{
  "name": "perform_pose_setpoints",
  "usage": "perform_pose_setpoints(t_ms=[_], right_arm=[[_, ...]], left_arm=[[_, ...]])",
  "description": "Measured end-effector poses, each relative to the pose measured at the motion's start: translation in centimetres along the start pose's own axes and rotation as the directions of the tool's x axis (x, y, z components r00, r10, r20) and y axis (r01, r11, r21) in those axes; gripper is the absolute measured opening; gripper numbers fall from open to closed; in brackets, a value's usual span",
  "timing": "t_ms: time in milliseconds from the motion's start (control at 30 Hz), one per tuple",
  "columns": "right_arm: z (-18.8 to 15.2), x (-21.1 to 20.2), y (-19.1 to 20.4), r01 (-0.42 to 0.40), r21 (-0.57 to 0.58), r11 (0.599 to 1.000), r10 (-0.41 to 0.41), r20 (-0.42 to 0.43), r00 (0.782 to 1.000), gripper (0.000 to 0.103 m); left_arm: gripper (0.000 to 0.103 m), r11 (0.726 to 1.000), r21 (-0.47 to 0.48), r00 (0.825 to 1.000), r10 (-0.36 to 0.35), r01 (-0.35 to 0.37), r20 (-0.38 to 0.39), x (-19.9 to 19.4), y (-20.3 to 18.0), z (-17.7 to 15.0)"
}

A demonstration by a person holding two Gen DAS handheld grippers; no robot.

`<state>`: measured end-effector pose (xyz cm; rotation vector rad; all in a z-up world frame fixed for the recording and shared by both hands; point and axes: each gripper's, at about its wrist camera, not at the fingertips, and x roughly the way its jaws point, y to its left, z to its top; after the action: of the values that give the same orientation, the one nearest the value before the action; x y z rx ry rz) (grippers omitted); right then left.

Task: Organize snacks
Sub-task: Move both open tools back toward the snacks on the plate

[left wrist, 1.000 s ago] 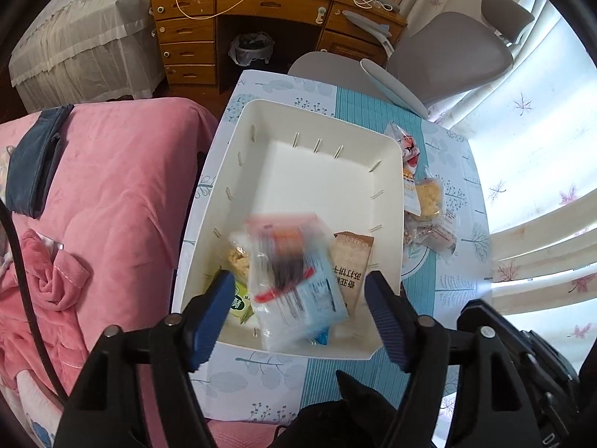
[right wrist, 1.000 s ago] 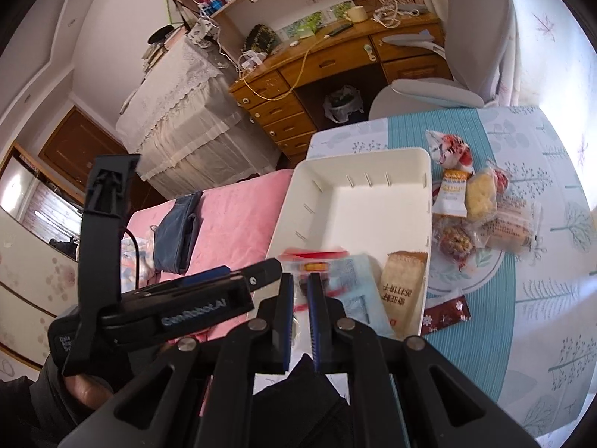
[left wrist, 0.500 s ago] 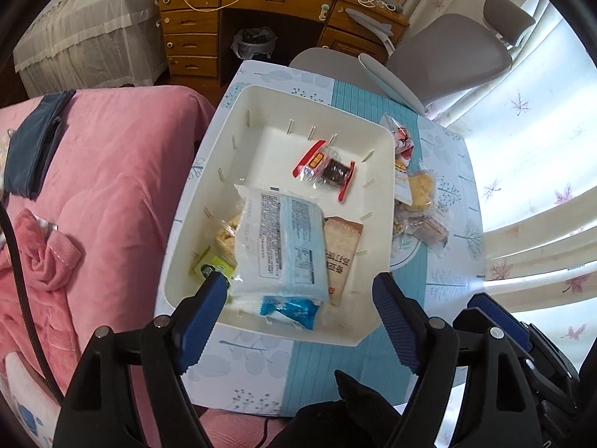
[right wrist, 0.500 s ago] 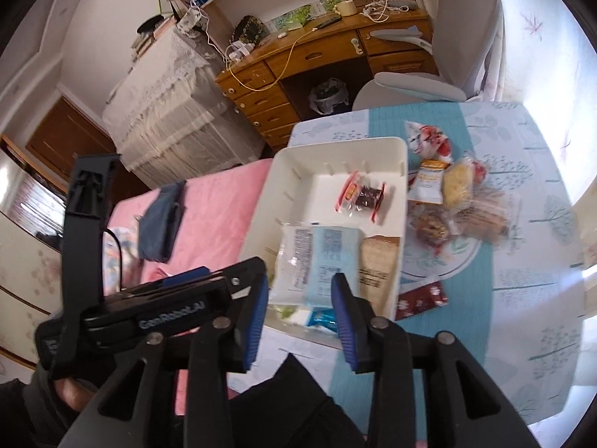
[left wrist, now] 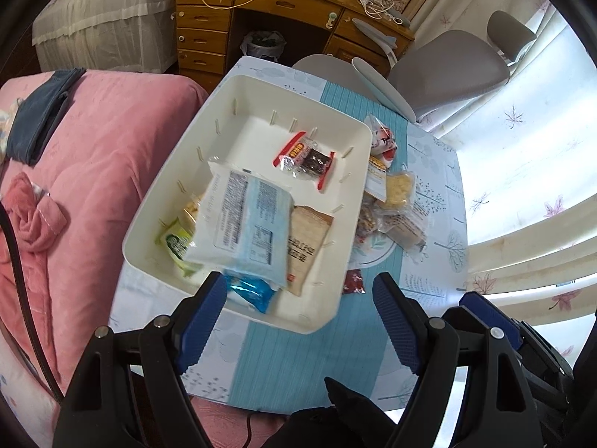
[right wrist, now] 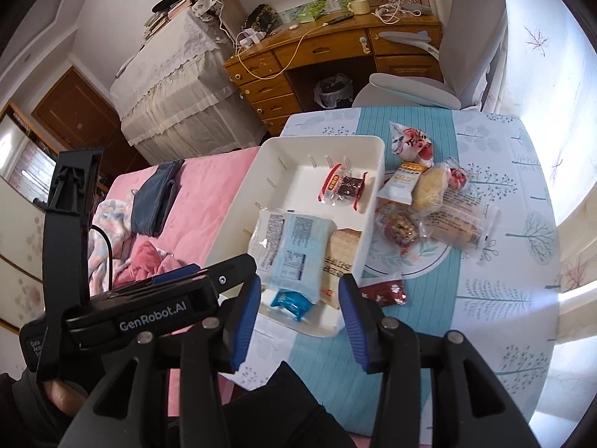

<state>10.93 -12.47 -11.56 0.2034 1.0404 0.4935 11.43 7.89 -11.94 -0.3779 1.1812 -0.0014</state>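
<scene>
Several snacks are lying in the white bin [right wrist: 377, 156]; a pile of snacks [right wrist: 429, 205] is waiting beside it; the left gripper [left wrist: 298, 321] and right gripper [right wrist: 298, 310] are being held spread, empty; roughly half is judged done.

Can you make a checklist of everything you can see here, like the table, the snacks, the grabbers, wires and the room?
Surface: table with a leafy cloth and a teal stripe down the middle.
Job's things: white bin holds a big pale blue packet, a brown packet, a red-edged clear packet, a green packet and a small blue one.
Clutter: loose snacks piled on a plate right of the bin; a dark red packet on the cloth.
Grippers: left gripper open, empty; right gripper open, empty.
Cables: black cable over the pink blanket; yellow cord on the desk.
Surroundings: grey chair, curtains, bookshelf.
</scene>
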Motion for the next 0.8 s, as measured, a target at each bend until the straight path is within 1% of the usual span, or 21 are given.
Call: perform_pose_setpoints(t_ms=[200,367,567,700,800], right_arm=[[-0.3,-0.4,-2.7,-0.007,-0.033,0.999,0.006,-0.026,1.000,0.044],[-0.5,-0.6,-5.1,-0.021,-0.055,0.998,0.018,-0.044,0.999,0.044],[-0.7,-0.5,-8.3,-0.026,-0.076,0.997,0.021,-0.063,0.998,0.044],[-0.6,0.0,-10.7,-0.014,-0.073,0.997,0.009,-0.077,0.997,0.044],[-0.5,0.6,-12.5,-0.005,-0.071,0.997,-0.001,-0.084,0.996,0.044]], left_arm=[[0.079,0.999,-0.052,1.000,-0.004,0.004,0.004,0.8,-1.9,-1.9],[0.079,0.993,-0.117,1.000,-0.020,0.021,0.014,1.7,-3.3,-3.5],[0.079,0.976,-0.214,0.999,-0.033,0.041,0.041,3.2,-4.8,-5.8],[0.079,0.965,-0.259,0.999,-0.036,0.045,0.041,4.3,-5.5,-7.0],[0.079,0.955,-0.292,0.998,-0.032,0.049,0.061,5.2,-6.1,-8.0]])
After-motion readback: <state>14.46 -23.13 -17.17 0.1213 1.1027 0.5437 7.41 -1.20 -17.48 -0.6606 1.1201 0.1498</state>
